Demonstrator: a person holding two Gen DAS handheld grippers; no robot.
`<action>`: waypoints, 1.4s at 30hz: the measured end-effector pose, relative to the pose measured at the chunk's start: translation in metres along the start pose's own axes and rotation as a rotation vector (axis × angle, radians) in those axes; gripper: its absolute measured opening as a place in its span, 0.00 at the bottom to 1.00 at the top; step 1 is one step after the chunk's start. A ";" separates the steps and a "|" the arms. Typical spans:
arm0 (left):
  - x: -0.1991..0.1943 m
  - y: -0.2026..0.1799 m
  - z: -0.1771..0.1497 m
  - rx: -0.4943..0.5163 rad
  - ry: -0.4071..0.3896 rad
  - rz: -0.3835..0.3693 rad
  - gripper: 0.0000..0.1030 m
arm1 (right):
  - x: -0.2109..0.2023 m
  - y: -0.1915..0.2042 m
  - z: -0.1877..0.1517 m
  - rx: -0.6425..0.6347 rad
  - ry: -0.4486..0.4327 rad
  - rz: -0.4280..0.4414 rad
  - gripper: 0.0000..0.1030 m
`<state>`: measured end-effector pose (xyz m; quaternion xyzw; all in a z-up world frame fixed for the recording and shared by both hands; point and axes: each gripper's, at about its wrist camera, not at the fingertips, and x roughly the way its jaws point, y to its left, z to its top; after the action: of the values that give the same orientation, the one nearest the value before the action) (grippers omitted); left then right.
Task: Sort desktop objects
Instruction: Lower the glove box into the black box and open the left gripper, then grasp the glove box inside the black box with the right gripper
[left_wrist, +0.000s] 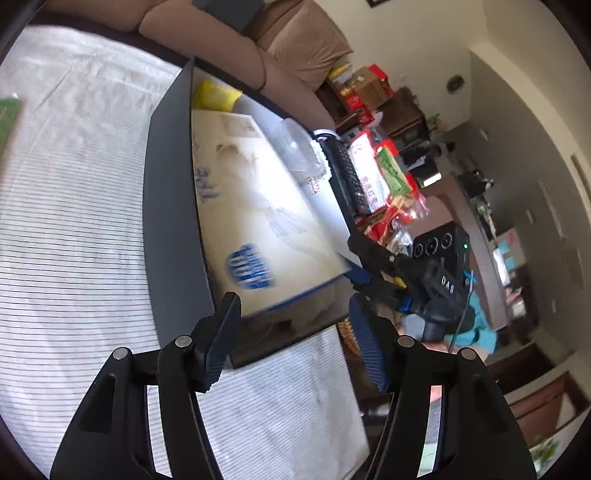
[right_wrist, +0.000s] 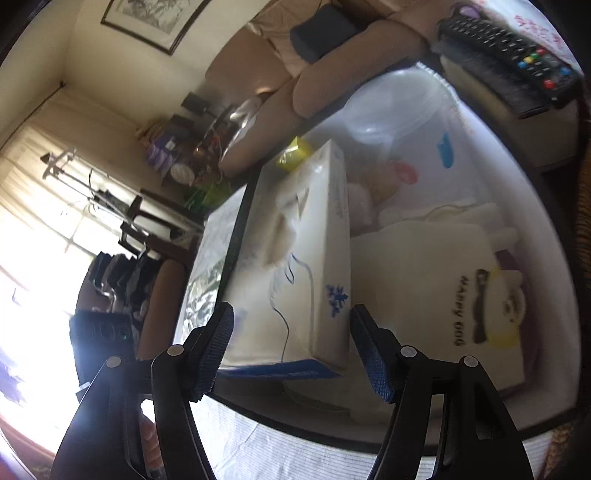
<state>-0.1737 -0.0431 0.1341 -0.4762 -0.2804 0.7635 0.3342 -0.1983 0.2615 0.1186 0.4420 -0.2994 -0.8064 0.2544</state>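
A white tissue box (left_wrist: 251, 206) (right_wrist: 295, 258) with blue print lies inside a dark-walled bin (left_wrist: 170, 184) (right_wrist: 231, 266) with a white lining. My left gripper (left_wrist: 293, 343) is open, and the box's near end sits just beyond its fingertips. My right gripper (right_wrist: 293, 350) is open too, its pads either side of the box's near end without pressing on it. In the left wrist view the right gripper (left_wrist: 369, 273) shows at the box's right corner. The bin also holds a clear plastic bowl (right_wrist: 388, 107), a yellow packet (right_wrist: 295, 153) and a white "Happy dog" pouch (right_wrist: 443, 295).
The bin stands on a white striped cloth (left_wrist: 74, 221). A black remote (left_wrist: 347, 173) (right_wrist: 506, 59) lies past the bin's far side, with red and white snack packets (left_wrist: 388, 173) beside it. A brown sofa (left_wrist: 288, 48) is behind.
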 end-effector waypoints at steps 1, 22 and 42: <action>-0.005 -0.003 -0.003 0.010 -0.002 0.013 0.57 | -0.002 0.000 0.000 0.003 0.001 0.005 0.67; -0.074 0.024 -0.047 0.055 0.004 0.098 0.62 | 0.040 0.029 -0.014 -0.132 0.088 -0.211 0.68; -0.092 0.013 -0.043 0.183 -0.060 0.115 0.63 | 0.172 0.061 0.069 -0.362 0.297 -0.778 0.49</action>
<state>-0.1076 -0.1178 0.1571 -0.4359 -0.1913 0.8178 0.3233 -0.3315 0.1207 0.0944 0.5811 0.0745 -0.8091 0.0460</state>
